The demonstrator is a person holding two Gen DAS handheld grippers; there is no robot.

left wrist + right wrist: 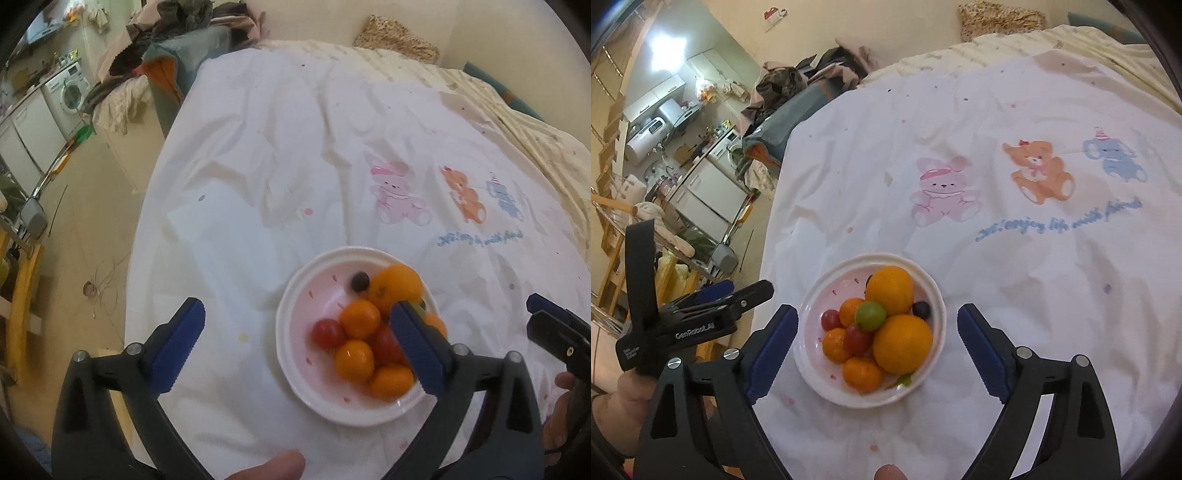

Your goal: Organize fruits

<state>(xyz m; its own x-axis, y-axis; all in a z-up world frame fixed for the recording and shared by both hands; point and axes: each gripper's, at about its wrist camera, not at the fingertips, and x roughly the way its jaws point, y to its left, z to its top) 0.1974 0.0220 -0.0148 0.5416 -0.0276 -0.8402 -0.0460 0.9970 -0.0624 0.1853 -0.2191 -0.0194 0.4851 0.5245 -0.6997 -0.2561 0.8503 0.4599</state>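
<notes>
1. Here, at the far left of the right wrist view, the left gripper (738, 291) shows from the side, held in a hand (626, 398); from this angle its tips look nearly in line, so its spread cannot be told there.
2. In the left wrist view, the same left gripper (295, 347) has its blue fingers (177, 343) set wide apart with nothing between them. Its left finger hangs over the white sheet (258, 147), and its right finger overlaps the right side of the bowl (295, 295).
3. The bowl is white with small pink flecks and sits on the sheet near the bed's front edge. It holds the fruit: a large orange (397, 286), several small oranges (360, 319), red cherry tomatoes (327, 332) and a dark grape (360, 281) at the far side.
4. The right wrist view shows the bowl (812, 306) from above, between the two blue fingers (772, 350) of the right gripper (877, 350). These fingers stand well apart, flanking the bowl without touching it, and grip nothing.
5. In that view a green grape (870, 315) lies on top of the pile, between two large oranges (902, 343), and a dark grape (921, 309) rests by the right rim.
6. To the right, the sheet carries a pink rabbit print (942, 192), an orange bear print (1039, 171) and a blue elephant print (1113, 158).
7. At the right edge of the left wrist view, the right gripper's tip (543, 310) shows just beside the bowl.
</notes>
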